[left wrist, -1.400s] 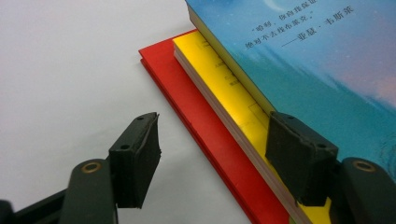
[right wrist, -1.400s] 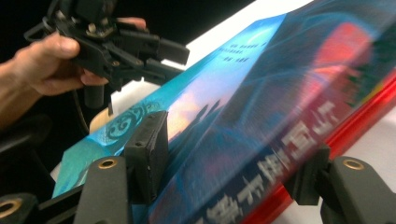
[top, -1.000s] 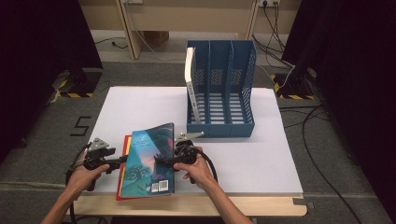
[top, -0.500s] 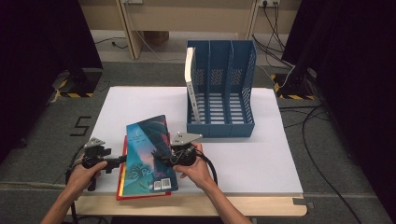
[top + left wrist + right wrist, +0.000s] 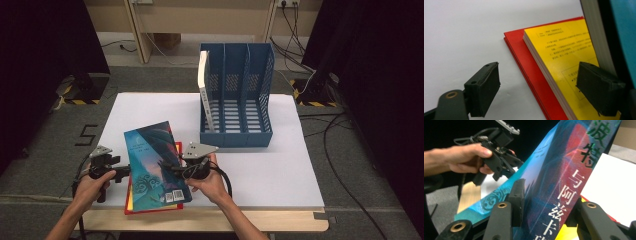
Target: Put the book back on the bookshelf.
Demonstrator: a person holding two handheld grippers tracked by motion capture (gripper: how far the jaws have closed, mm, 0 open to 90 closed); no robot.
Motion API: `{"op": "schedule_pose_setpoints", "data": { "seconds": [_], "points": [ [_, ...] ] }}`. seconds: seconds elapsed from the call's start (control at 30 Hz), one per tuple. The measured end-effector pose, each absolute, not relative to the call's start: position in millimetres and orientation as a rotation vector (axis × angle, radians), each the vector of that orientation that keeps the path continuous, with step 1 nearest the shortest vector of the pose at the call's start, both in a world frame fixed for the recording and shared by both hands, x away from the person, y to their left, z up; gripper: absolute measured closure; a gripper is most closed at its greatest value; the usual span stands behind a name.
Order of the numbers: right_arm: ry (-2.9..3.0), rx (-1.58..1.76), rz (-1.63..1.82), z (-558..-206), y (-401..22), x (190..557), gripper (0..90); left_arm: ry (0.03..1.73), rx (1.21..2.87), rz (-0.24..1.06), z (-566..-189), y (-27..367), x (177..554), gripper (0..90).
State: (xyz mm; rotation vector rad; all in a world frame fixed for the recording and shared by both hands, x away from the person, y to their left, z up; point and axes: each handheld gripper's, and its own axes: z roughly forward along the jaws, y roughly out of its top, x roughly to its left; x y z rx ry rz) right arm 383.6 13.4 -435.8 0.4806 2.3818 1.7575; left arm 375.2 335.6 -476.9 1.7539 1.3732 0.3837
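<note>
A blue-covered book (image 5: 152, 160) stands tilted above a yellow book (image 5: 559, 45) and a red book (image 5: 524, 65) stacked near the table's front edge. My right gripper (image 5: 172, 167) is shut on the blue book (image 5: 564, 165) at its spine side. Its jaws have just been closing, with the spine between them (image 5: 549, 205). My left gripper (image 5: 125, 172) stands open at the stack's left edge. Its jaws (image 5: 541, 92) have just been closing a little and press on nothing; the red and yellow books' edges lie below them, and the blue book's page edge (image 5: 596, 30) is lifted.
A blue three-slot file rack (image 5: 240, 100) stands at the back of the white table (image 5: 280, 150), with a white book (image 5: 204, 90) upright in its left slot. Cables trail on the floor at right.
The right gripper has risen, and the blue book has tilted up steeper off the stack. The left hand has stayed at the stack's left edge.
</note>
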Motion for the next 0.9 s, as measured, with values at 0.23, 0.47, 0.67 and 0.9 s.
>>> {"op": "schedule_pose_setpoints", "data": {
  "seconds": [0.23,0.47,0.67,0.9],
  "points": [
    [2.407,0.463,1.826,-434.5,12.3,388.7,61.9,1.335,1.771,0.325,-472.9,334.1,373.2,39.3],
    [2.516,0.513,1.812,-430.4,14.5,396.8,58.6,1.288,1.78,0.288,-472.6,329.5,371.8,55.4],
    [2.612,0.615,1.814,-427.6,21.4,402.4,56.5,1.286,1.815,0.288,-476.4,327.4,371.2,54.8],
    [2.614,0.738,1.818,-419.1,22.1,408.2,58.3,1.271,1.815,0.263,-476.8,325.3,370.8,53.2]
  ]
}}
